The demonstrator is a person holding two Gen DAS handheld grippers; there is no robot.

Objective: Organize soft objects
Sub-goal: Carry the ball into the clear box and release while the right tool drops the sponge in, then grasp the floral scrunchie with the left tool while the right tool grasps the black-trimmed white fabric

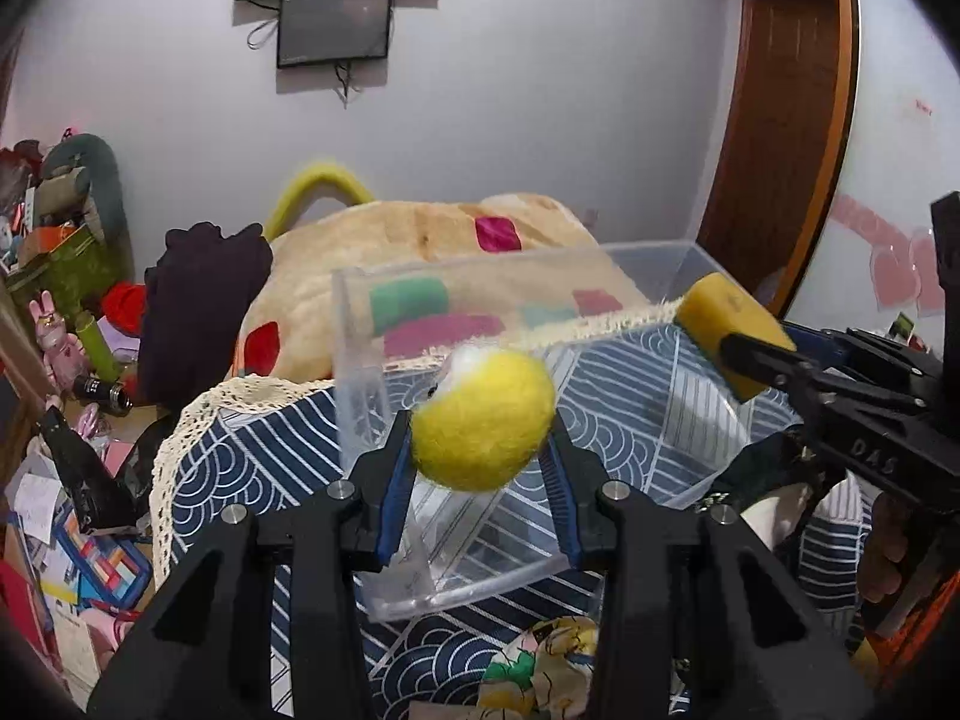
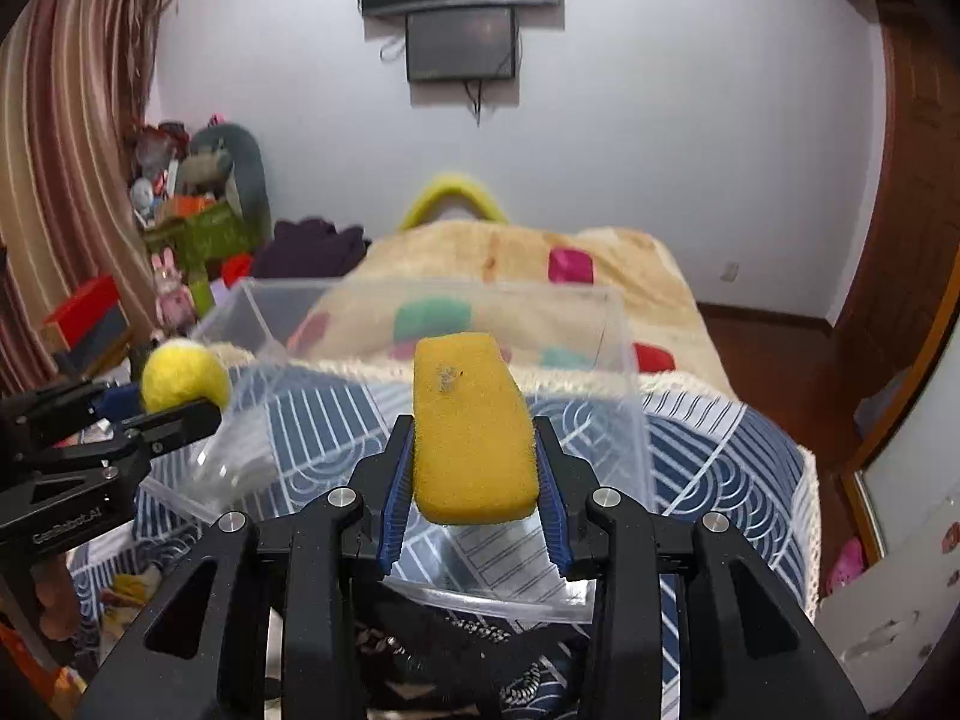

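Felt ball [image 1: 485,420]: yellow, fuzzy, round, with a white patch on its upper left; held in the air over the near left part of the clear plastic bin [image 1: 360,324].
Sponge [image 2: 471,429]: yellow, rectangular with rounded corners and a small dark speck on top; held over the bin's near right wall.
Clear plastic bin: a see-through, open-topped box resting on the blue wave-patterned cloth [image 1: 252,468] with a lace edge; nothing visible inside it.
Around the bin: a cream blanket [image 1: 384,240] with coloured patches lies behind it on the bed; a printed, crumpled cloth [image 1: 552,666] lies just in front of it.
Left tongs [image 1: 485,444]: closed onto the felt ball, blue pads pressing both its sides.
Right tongs [image 2: 474,468]: clamped on the sponge's long sides, its far half sticking out past the tips.
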